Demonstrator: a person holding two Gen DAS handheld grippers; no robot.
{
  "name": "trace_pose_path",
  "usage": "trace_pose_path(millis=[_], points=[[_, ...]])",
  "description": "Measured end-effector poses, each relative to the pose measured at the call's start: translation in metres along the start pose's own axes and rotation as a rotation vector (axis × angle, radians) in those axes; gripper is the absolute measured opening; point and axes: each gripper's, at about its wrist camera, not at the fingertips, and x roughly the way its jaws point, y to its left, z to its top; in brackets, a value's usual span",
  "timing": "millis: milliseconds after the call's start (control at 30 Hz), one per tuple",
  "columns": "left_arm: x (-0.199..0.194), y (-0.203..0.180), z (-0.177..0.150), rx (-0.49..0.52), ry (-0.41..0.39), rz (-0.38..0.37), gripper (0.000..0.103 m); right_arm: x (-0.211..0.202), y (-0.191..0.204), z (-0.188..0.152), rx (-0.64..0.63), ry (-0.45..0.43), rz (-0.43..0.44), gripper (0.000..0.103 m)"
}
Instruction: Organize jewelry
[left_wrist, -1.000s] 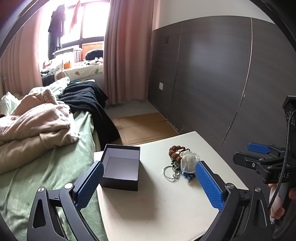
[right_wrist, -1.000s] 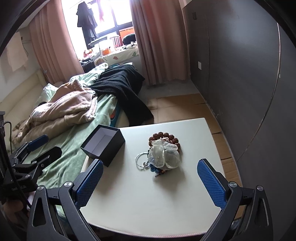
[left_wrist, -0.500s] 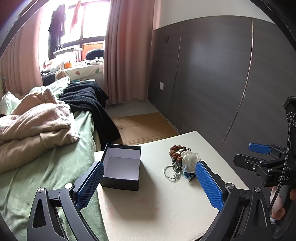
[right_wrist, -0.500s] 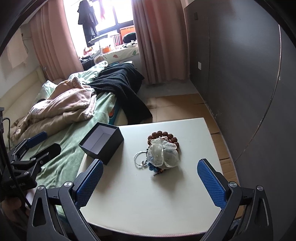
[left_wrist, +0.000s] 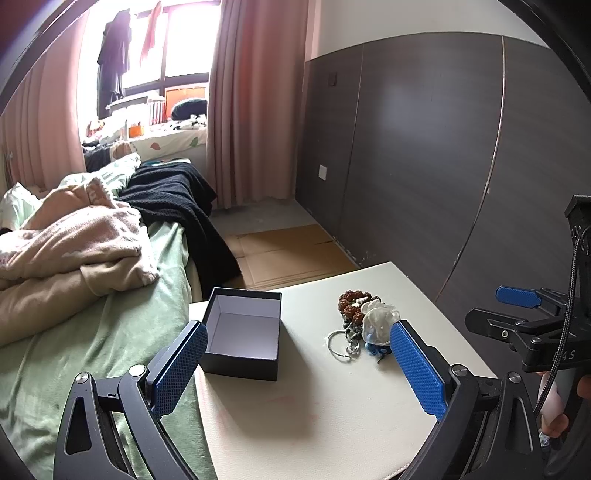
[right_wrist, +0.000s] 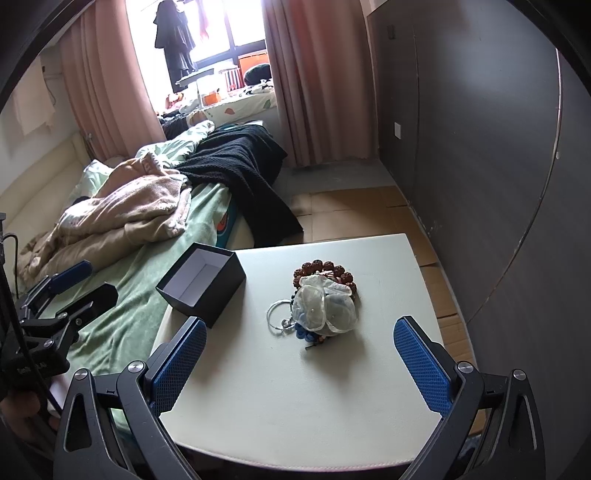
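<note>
Your jewelry pile (right_wrist: 321, 299) sits near the middle of the white table (right_wrist: 295, 387), heaped together rather than laid out: a brown beaded bracelet (right_wrist: 325, 269) at the far side, a sheer white fabric flower or pouch (right_wrist: 325, 306) on top, a silver ring-shaped hoop (right_wrist: 275, 315) on the side toward the box, and some blue beads (right_wrist: 304, 334) poking out at the near edge. How the pieces tangle underneath the sheer fabric cannot be made out. Left of the pile, well apart from it, stands an open black box (right_wrist: 201, 284) at the table's bed-side edge; its pale lining is bare and nothing from the pile is in it, which the left wrist view confirms looking into the box (left_wrist: 242, 332). Your right gripper (right_wrist: 301, 363) hangs above the near part of the table with its blue-padded fingers (right_wrist: 421, 363) spread wide, holding nothing, the pile lying between and beyond them. Your left gripper (left_wrist: 295, 367) is likewise splayed wide and empty, its left finger (left_wrist: 179, 365) just in front of the box's near corner and its right finger overlapping the pile (left_wrist: 364, 325) in that view. Beyond the table lies a bed with a green sheet (right_wrist: 122, 306), a rumpled pink blanket (right_wrist: 122, 214) and a black knit throw (right_wrist: 240, 162), with pink curtains (right_wrist: 317, 74) by the window and a dark panelled wall (right_wrist: 480, 129) on the right.
</note>
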Motion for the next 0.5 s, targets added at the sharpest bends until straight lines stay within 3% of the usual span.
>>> trace_pose_path(millis=[500], points=[[-0.0004, 0.0001, 0.0003, -0.001, -0.001, -0.005, 0.099, 0.0003, -0.002, -0.0003, 0.0, 0.001, -0.006, 0.102]])
